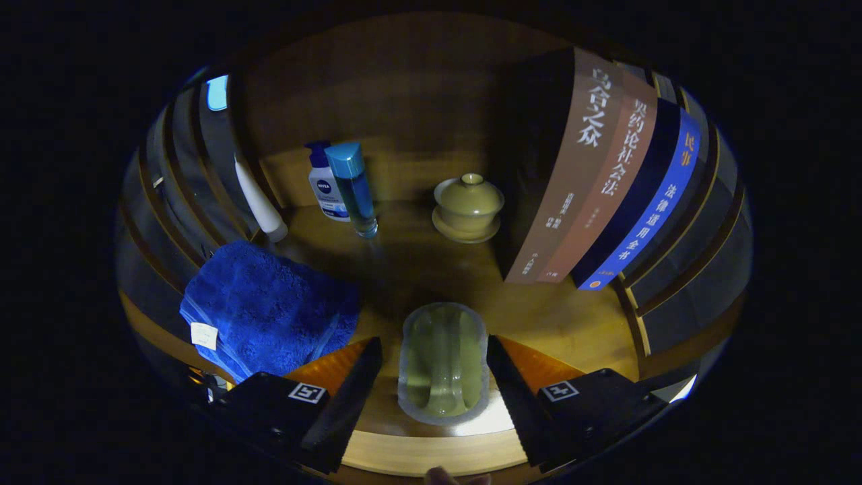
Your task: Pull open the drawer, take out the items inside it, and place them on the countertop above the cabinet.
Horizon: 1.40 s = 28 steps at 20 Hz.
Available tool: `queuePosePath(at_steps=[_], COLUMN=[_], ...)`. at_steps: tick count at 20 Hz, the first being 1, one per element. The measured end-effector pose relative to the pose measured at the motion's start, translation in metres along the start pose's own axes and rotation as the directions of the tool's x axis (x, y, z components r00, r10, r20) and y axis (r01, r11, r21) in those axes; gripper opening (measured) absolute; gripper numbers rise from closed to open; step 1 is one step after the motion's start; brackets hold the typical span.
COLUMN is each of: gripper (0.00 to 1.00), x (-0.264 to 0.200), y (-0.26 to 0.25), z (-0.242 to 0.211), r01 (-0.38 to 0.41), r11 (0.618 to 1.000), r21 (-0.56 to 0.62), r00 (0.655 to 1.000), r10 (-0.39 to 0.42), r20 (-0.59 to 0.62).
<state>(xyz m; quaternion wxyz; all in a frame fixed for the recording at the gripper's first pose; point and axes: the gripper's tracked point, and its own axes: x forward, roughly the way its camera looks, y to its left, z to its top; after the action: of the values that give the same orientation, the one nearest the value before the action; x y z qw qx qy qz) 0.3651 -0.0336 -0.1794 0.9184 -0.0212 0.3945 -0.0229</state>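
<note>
A pale green, translucent-edged packet (443,364) lies flat on the wooden countertop (566,327), lengthwise between my two fingers. My gripper (434,343) is open around it. The left finger (350,391) stands a little clear of the packet's side. The right finger (515,391) is right at its other edge, and I cannot tell if it touches.
A folded blue towel (269,310) lies just left of the fingers. Further back stand a white tube (259,199), a white pump bottle (324,192), a blue-capped clear bottle (355,188) and a lidded green tea bowl (469,205). Upright books (599,182) fill the right side.
</note>
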Motion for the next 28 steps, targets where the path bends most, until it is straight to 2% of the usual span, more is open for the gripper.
queuePosePath(at_steps=[2,5,8,11,15,19,23,28], gripper=[0.99,0.99,0.99,0.99,0.99,0.99,0.99,0.99], x=[-0.013,-0.035,-0.069,-0.109,-0.163,-0.209,-0.254,-0.303], y=[0.006,0.007,0.011,0.011,0.011,0.016,0.018,0.014], z=[0.005,0.009,0.014,0.013,0.014,-0.006,-0.036,-0.086], r01=[-0.016,-0.034,-0.062,-0.083,-0.115,-0.134,-0.171,-0.173], r11=[1.000,0.999,0.998,0.996,0.993,0.988,0.984,0.985], r21=[0.004,0.001,-0.009,-0.023,-0.032,-0.071,-0.042,-0.024], r00=[0.999,0.991,0.967,0.922,0.837,0.783,0.735,0.710], r10=[0.016,0.033,0.062,0.086,0.114,0.150,0.156,0.142], r20=[0.044,0.126,0.249,0.377,0.536,0.603,0.660,0.689])
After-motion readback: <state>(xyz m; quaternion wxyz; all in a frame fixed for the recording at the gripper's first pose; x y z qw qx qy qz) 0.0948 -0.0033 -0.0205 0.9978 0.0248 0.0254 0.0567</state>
